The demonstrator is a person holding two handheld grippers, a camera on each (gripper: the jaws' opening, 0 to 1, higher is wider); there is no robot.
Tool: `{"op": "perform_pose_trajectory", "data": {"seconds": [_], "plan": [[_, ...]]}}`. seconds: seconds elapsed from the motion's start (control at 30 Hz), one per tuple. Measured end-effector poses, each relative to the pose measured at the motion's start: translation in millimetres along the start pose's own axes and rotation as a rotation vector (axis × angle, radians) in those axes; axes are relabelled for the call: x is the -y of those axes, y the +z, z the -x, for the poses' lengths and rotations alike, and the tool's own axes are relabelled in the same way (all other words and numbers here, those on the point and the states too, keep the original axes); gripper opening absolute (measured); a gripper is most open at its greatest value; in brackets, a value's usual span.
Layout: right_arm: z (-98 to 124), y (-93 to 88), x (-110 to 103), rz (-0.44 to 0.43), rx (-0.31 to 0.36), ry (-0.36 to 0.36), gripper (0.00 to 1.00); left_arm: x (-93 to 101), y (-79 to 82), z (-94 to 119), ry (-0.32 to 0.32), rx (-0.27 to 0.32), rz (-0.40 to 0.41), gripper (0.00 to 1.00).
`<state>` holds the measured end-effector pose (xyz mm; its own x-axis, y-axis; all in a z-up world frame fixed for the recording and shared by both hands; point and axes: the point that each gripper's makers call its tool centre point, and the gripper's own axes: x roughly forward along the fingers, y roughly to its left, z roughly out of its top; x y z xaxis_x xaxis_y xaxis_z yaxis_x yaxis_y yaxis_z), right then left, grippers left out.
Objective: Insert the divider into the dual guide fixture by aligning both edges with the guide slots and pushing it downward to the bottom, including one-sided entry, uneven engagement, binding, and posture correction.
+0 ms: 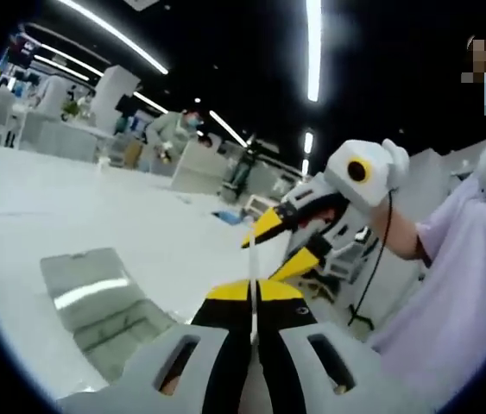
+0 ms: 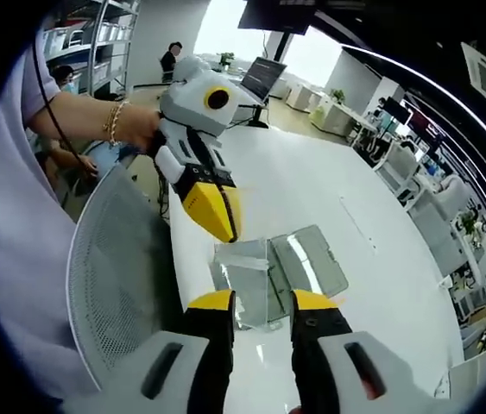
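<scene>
Both my grippers are lifted off the desk [image 2: 381, 259]: my left gripper [image 1: 254, 293] pinches the thin clear divider [image 1: 254, 259] edge-on, well above the fixture [image 2: 277, 276]; my right gripper [image 2: 260, 302] hovers with jaws spread. Held by one edge, it may tilt, enter one slot first and bind.

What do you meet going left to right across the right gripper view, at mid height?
Person's sleeve → mesh chair back → left gripper, shut on a thin clear divider → clear guide fixture → white table → office chairs.
</scene>
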<state>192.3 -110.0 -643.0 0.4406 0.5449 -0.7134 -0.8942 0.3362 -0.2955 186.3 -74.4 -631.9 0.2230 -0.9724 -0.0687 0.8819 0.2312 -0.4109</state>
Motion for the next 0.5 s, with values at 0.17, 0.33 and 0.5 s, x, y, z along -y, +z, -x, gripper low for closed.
{"op": "perform_pose_trajectory", "data": {"seconds": [0.17,0.33,0.5], "plan": [[1,5.0,-12,-0.016,0.028,0.091,0.17,8.2,-3.6,-1,-0.049,-0.011,-0.026,0.00],[5,9.7,-13,-0.026,0.041,0.154,0.16,8.6,-3.7,-2,-0.064,-0.012,-0.039,0.00],[2,9.1,-18,-0.009,0.030,0.209,0.15,11.3,-4.1,-4,-0.092,-0.014,-0.059,0.00]]}}
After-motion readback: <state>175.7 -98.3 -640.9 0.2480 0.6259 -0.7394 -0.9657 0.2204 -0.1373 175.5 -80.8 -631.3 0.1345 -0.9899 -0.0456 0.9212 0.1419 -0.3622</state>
